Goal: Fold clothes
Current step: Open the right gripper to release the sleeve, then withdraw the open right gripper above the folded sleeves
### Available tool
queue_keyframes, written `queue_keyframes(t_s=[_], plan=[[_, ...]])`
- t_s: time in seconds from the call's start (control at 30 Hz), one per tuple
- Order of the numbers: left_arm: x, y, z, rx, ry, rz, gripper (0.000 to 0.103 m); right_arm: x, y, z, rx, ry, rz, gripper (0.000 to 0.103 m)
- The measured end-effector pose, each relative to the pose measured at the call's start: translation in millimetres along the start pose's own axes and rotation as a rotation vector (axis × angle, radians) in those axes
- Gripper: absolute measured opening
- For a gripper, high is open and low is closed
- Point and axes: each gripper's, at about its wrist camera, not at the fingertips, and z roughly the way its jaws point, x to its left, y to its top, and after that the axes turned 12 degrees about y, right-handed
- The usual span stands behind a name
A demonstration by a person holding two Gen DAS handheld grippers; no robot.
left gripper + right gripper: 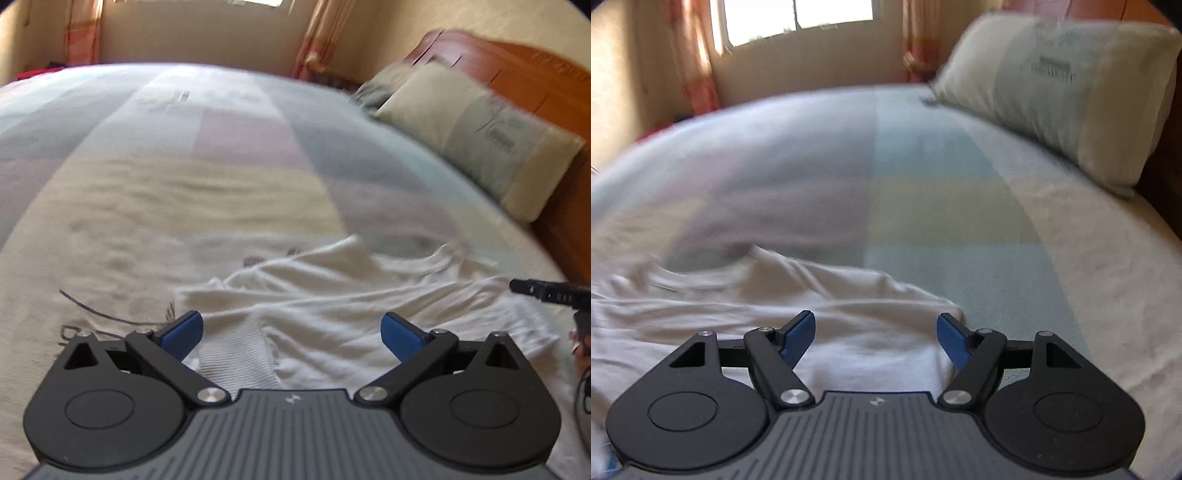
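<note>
A white garment [332,291] lies crumpled on the bed, with a ribbed hem strip [236,354] near me. My left gripper [291,332] hovers open just over that hem, blue pads wide apart and nothing between them. In the right wrist view the same white garment [775,306] spreads across the lower left, its edge ending near the right pad. My right gripper [875,338] is open above the cloth, holding nothing. The tip of the right gripper [546,291] shows at the left view's right edge.
The bed cover [221,166] is a pastel patchwork. A pale pillow [480,136] leans on the wooden headboard [517,70] at right; the same pillow [1063,88] fills the upper right of the right wrist view. A curtained window [798,18] is at the back.
</note>
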Motion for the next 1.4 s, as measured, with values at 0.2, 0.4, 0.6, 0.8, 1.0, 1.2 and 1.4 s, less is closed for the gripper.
queue_keyframes(t_s=[0.2,0.4,0.6,0.8,1.0,1.2,1.4], plan=[[-15,-15,-8,-0.002,-0.089,0.094,0.102,30,-28,-52,-0.007,0.053,-0.105,0.084],[-2,-20,-2,0.07,-0.043,0.021,0.101,39,-67,-95,0.007,0.056,-0.059,0.086],[0,27,21,0.045,-0.118,-0.032,0.101,58,-96,-111,0.002,0.061,-0.056,0.089],[6,37,79,0.172,-0.07,-0.058,0.098,55,-96,-109,-0.026,0.075,0.057,0.091],[27,47,69,0.151,0.022,-0.088,0.099,40,-106,-112,-0.025,0.065,0.114,0.091],[-7,46,68,0.155,-0.16,-0.027,0.1,42,-111,-113,-0.012,0.055,0.139,0.091],[-29,42,85,0.148,-0.052,0.024,0.1,53,-118,-117,0.017,0.066,0.12,0.093]])
